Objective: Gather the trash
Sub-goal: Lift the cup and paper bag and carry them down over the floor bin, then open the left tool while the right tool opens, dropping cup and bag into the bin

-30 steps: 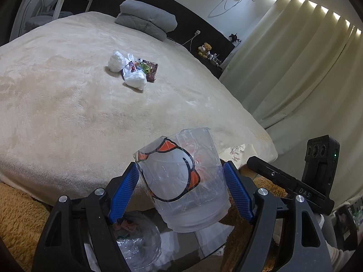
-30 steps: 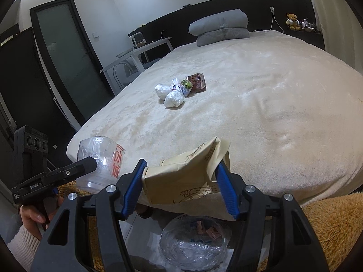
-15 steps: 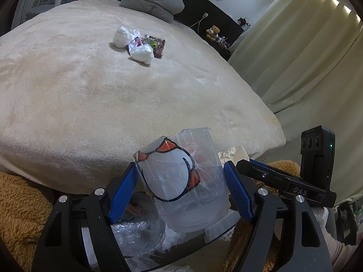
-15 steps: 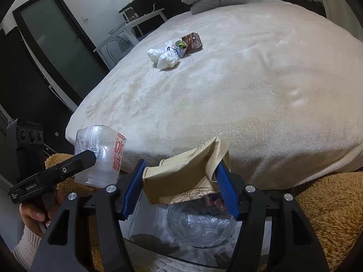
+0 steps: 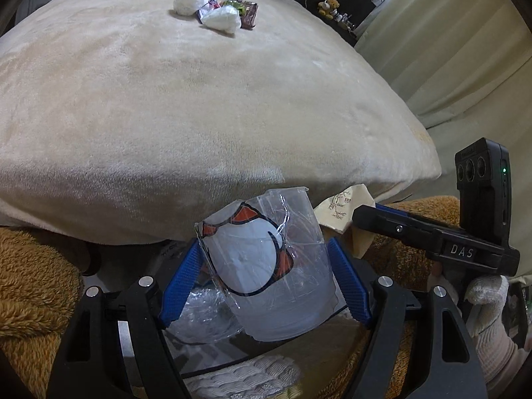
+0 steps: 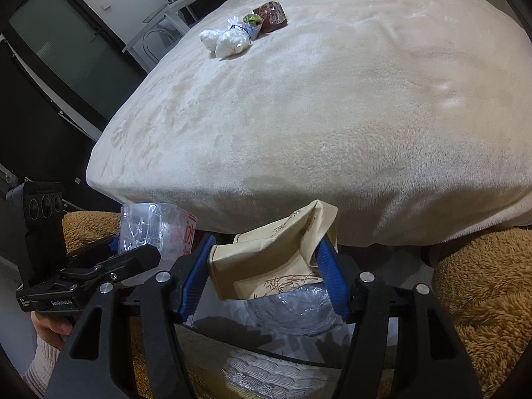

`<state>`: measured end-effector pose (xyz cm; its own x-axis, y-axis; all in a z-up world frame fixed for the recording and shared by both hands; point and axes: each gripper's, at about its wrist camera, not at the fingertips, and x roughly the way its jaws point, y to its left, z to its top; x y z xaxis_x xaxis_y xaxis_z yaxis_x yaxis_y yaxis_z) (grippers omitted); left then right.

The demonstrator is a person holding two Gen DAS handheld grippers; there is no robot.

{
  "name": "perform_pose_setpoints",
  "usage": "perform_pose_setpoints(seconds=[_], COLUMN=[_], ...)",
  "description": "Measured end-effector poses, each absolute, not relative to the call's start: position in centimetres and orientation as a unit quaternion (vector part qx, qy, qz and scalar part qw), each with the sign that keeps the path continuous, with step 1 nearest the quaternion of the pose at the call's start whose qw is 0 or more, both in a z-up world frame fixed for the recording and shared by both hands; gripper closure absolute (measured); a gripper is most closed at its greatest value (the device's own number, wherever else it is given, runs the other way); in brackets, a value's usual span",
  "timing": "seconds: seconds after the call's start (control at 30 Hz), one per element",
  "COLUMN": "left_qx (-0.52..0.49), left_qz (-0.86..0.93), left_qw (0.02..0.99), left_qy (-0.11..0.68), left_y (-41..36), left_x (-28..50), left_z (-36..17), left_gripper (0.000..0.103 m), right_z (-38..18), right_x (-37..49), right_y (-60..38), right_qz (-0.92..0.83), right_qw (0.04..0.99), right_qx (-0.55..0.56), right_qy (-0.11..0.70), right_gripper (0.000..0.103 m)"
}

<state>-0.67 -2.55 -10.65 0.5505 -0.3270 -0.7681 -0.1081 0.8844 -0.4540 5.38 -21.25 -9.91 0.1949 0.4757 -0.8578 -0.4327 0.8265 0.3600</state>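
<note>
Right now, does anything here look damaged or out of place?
Yes. The clear plastic cup in the left gripper is crumpled and split at its rim. Wrappers and white bags lie littered on the bed.

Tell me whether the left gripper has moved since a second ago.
Yes. The left gripper, holding the plastic cup, has dropped below the bed edge toward the bin.

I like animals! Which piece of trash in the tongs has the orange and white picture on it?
The crumpled clear plastic cup in the left tongs. The right tongs hold a plain beige paper bag with thin bamboo drawings.
</note>
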Motion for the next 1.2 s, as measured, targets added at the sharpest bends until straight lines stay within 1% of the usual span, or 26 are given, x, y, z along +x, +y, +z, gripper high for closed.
perform_pose_setpoints(seconds=[0.23, 0.57, 0.83, 1.2], left_qx=[-0.225, -0.203, -0.202, -0.202], left_qz=[-0.048, -0.028, -0.027, -0.022], left_qw=[0.815, 0.782, 0.758, 0.749], left_qy=[0.532, 0.589, 0.62, 0.631], left_y=[-2.8, -3.2, -3.1, -3.1], left_x=[0.3, 1.1, 1.4, 1.7], left_z=[-13.7, -16.6, -18.1, -18.4], left_gripper=[0.028, 0.028, 0.028, 0.027], right_z=[-12.3, -15.5, -16.9, -17.4], right_x=[5.8, 6.3, 6.6, 6.6], right_y=[-20.5, -19.8, -19.1, -18.3], right_qz=[0.273, 0.239, 0.229, 0.229], right_qw=[0.745, 0.713, 0.699, 0.692], right_qx=[0.011, -0.003, -0.013, -0.016], right_qy=[0.609, 0.659, 0.677, 0.685], right_gripper=[0.041, 0.041, 0.041, 0.04])
